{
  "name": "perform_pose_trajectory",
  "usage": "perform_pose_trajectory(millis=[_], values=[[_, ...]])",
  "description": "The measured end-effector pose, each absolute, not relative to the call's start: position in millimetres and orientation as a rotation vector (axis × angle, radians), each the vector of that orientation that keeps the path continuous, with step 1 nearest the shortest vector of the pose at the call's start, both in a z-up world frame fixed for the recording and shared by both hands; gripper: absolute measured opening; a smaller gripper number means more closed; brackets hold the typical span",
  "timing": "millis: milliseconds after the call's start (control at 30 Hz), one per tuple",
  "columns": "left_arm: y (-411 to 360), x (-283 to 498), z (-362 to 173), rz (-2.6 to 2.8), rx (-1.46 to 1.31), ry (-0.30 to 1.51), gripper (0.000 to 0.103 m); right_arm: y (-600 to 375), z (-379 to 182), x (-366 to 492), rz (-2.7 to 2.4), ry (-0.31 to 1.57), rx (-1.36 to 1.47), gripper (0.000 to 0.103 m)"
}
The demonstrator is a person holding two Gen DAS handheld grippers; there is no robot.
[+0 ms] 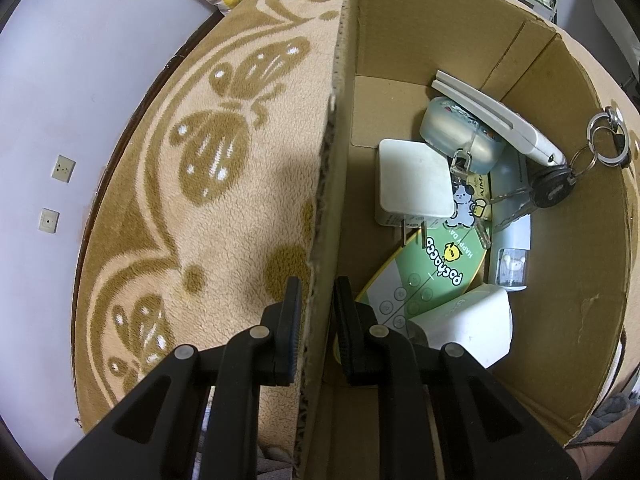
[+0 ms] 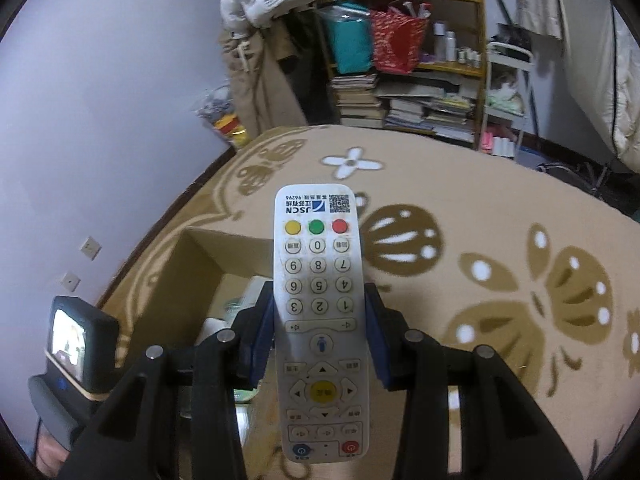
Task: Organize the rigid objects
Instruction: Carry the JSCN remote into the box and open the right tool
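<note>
My left gripper is shut on the near left wall of the cardboard box, one finger outside and one inside. Inside the box lie a white plug adapter, a green Pochacco card, a pale case, a white folded tool, black keys on rings and a white block. In the right wrist view my right gripper is shut on a white remote control, held above the blanket with the box below and to the left.
The box sits on a beige blanket with brown butterflies. A lilac wall with sockets runs along the left. Shelves with books and bags stand at the back. The left gripper's camera unit shows at lower left.
</note>
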State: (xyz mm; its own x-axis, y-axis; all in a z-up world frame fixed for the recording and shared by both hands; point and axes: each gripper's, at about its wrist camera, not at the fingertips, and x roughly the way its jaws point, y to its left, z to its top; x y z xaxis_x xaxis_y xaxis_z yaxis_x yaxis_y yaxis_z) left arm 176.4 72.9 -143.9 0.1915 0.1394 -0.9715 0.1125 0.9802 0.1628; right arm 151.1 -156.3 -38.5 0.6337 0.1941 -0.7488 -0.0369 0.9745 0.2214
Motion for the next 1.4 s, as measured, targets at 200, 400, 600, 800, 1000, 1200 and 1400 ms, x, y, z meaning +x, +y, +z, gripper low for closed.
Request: perform_pose_trajectory(millis=[200, 400, 600, 800, 1000, 1200, 1400], values=[[73, 177, -144, 0.017, 0.213, 1.381, 0.016, -116, -44, 155, 0.215, 0.888, 0.183, 0.045], [73, 177, -144, 0.014, 0.209, 1.380, 0.016, -92, -62, 168, 0.195, 0.924, 0.092, 0.045], [75, 177, -144, 0.009, 0.200, 1.382, 0.016, -85, -66, 167, 0.224, 0.912, 0.065, 0.045], [74, 177, -143, 0.010, 0.198, 1.381, 0.016, -86, -56, 168, 0.208, 0.898, 0.069, 0.061], [75, 176, -142, 0.009, 0.190, 1.378, 0.016, -98, -54, 163, 0.188, 0.903, 0.091, 0.069], [76, 174, -141, 0.011, 0.188, 1.369, 0.016, -110, -55, 154, 0.169, 0.912, 0.099, 0.078], [74, 170, -130, 0.016, 0.192, 1.331, 0.018, -128, -56, 148, 0.126, 0.912, 0.111, 0.084]])
